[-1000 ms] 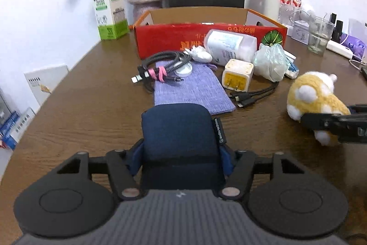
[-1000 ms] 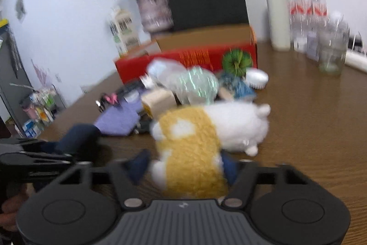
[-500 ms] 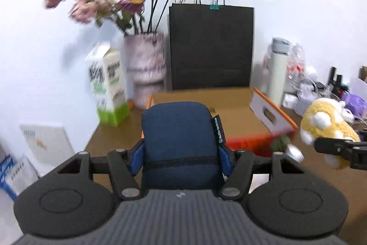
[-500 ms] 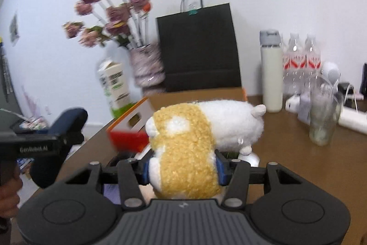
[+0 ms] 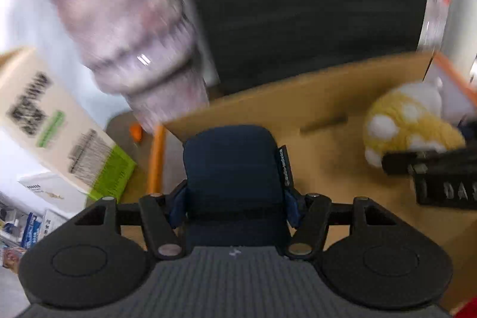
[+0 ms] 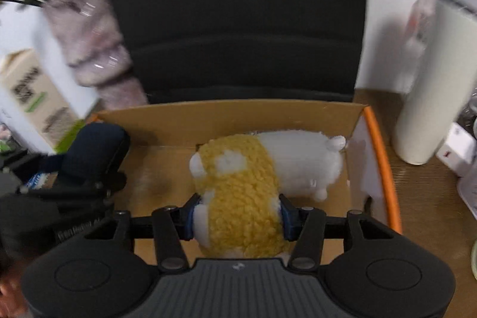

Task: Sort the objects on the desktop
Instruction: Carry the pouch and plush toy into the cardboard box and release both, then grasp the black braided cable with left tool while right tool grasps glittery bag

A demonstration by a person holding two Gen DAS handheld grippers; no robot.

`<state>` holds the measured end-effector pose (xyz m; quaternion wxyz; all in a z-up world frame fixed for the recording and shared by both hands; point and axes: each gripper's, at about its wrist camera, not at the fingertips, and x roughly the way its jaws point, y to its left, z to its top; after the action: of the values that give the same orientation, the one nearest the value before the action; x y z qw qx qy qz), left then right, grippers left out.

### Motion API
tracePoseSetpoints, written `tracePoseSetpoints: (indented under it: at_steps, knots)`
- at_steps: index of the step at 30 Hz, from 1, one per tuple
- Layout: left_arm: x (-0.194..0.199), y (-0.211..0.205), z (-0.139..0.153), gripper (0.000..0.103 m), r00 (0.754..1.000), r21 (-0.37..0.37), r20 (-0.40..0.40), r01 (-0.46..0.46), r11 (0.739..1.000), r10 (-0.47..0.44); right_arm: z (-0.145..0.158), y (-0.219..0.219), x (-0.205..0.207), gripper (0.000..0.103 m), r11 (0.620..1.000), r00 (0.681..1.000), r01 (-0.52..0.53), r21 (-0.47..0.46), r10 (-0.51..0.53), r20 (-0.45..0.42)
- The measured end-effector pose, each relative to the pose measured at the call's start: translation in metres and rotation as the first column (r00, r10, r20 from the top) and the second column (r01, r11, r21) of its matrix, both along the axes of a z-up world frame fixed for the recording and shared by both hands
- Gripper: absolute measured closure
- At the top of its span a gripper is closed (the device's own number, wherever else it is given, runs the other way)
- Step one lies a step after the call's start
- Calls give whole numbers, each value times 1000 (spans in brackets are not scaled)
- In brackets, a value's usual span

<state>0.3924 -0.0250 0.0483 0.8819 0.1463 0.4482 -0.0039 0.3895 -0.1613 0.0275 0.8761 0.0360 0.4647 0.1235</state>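
- Both grippers have swung from the cluttered tabletop to above the cardboard box [image 6: 268,115]; the cables, charger and purple cloth seen a second ago are out of view.
- Between the left gripper [image 5: 234,195]'s pads sits a dark blue case [image 5: 232,166], clamped on both sides; its lower end is hidden behind the gripper body.
- Ahead of those jaws lies the box's brown floor, with its orange rim [image 5: 156,157] to the left.
- Between the right gripper [image 6: 237,216]'s blue pads is the yellow-and-white plush toy [image 6: 238,187]; the jaws are opening, yet the pads touch its woolly sides.
- That toy's white head end reaches forward and right of the jaws, over the box floor; whether it rests on the floor cannot be told.
- Left of the right jaws, the other gripper and case show, partly cut off.
- Beyond the box stand a black bag [image 6: 232,14], a blurred pinkish vase [image 5: 131,29] and a milk carton [image 5: 56,127]; its print is unreadable.
- Right of the box, a white flask [image 6: 429,85] is cut by the frame edge.
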Motion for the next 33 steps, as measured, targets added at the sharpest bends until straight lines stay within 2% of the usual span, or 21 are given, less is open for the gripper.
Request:
tracePoseSetpoints:
  at_steps: [1, 3, 5, 9, 12, 15, 17, 20, 24, 28, 33]
  knots:
    - [4, -2, -9, 36, 999, 6, -33, -11, 1000, 11, -6, 4, 11, 49, 1000, 1000, -3, -13, 3, -28]
    - [9, -3, -19, 31, 996, -2, -83, -15, 1000, 15, -16, 10, 24, 41, 1000, 999, -1, -24, 0, -41]
    - [5, -3, -24, 22, 996, -13, -94, -2, 1000, 0, -23, 10, 31, 33, 999, 999, 17, -29, -18, -40]
    - [-8, 4, -7, 15, 999, -57, -39, -22, 998, 19, -24, 0, 29, 29, 999, 999, 45, 13, -45, -31]
    - [-24, 10, 18, 9, 1000, -111, -3, -26, 993, 25, -12, -11, 19, 25, 997, 998, 67, 23, -67, -6]
    - [-37, 15, 46, 3, 998, -117, 54, -22, 993, 28, 9, -19, 3, 24, 997, 997, 72, 13, -72, 20]
    - [-52, 19, 61, 0, 996, -125, 77, -36, 992, 45, 26, -24, -16, 17, 998, 997, 60, 23, -61, 49]
    - [-87, 36, 76, 0, 989, -183, 116, -71, 980, 94, 45, -32, -54, 15, 999, 994, 45, 20, -46, 103]
    - [-155, 52, 78, 0, 968, -230, 205, -94, 969, 142, 57, -45, -121, 11, 999, 976, 22, 38, -30, 217]
    - [-220, 59, 59, 0, 949, -264, 274, -84, 961, 158, 50, -53, -195, 10, 997, 951, -9, 72, -14, 309]
    - [-266, 59, 5, 0, 940, -319, 302, -59, 946, 160, 10, -47, -258, 10, 991, 925, -112, 77, 75, 373]
